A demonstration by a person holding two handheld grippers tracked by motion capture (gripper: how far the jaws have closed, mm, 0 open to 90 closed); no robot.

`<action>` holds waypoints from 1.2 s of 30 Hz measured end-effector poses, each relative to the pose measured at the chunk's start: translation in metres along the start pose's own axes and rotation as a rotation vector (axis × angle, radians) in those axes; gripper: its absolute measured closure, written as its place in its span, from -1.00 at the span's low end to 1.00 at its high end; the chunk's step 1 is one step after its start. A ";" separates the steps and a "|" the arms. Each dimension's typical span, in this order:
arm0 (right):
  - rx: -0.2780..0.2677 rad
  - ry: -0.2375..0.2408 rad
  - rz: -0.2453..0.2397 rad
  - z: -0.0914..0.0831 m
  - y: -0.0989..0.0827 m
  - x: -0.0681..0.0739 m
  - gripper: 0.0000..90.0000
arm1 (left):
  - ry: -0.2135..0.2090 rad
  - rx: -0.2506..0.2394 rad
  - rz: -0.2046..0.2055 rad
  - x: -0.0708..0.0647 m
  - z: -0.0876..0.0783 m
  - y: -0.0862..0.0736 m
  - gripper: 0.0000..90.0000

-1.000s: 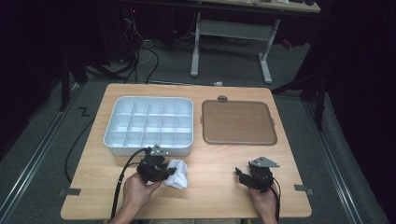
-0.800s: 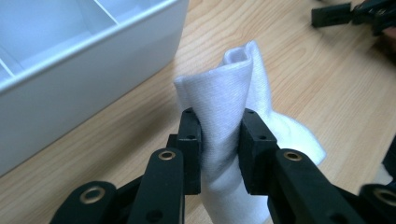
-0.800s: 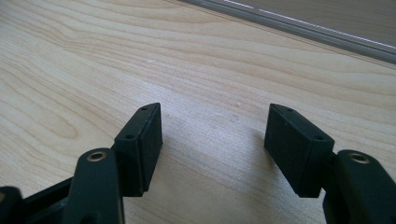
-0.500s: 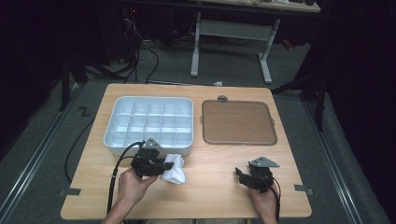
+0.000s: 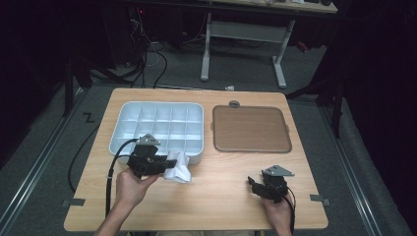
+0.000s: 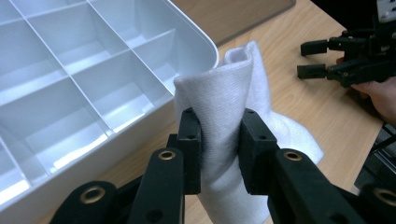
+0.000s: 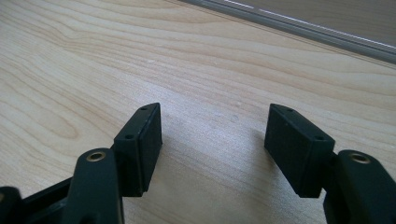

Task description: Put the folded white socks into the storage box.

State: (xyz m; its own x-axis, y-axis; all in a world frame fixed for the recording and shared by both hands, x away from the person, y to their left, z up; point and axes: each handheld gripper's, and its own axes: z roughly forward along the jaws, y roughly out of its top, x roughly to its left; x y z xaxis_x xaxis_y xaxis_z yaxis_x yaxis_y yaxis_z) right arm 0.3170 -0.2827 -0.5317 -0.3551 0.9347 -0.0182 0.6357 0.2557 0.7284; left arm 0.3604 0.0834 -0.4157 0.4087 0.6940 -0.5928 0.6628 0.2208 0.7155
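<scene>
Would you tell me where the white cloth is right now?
In the high view, the white cloth hangs pinched in the left gripper, just beside the compartment tray's near right corner.

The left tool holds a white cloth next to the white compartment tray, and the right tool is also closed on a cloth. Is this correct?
Not quite. The left tool does grip the white cloth beside the white compartment tray, but the right tool is open and holds nothing: the right gripper view shows bare wooden table between its jaws.
</scene>
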 end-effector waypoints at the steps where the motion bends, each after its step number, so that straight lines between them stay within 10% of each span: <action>1: 0.000 0.000 0.000 0.000 0.000 0.000 -0.18 | -0.002 -0.004 -0.003 0.000 0.000 0.002 0.62; 36: 0.000 -0.002 -0.001 0.000 0.000 0.000 -0.18 | -0.002 -0.080 -0.046 0.021 0.007 0.068 0.62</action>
State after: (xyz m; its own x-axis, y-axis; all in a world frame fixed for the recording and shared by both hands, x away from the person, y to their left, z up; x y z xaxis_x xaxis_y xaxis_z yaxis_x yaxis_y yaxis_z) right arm 0.3171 -0.2827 -0.5317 -0.3546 0.9348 -0.0199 0.6357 0.2567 0.7280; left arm 0.4180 0.1081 -0.3821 0.3802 0.6805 -0.6264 0.6287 0.3066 0.7147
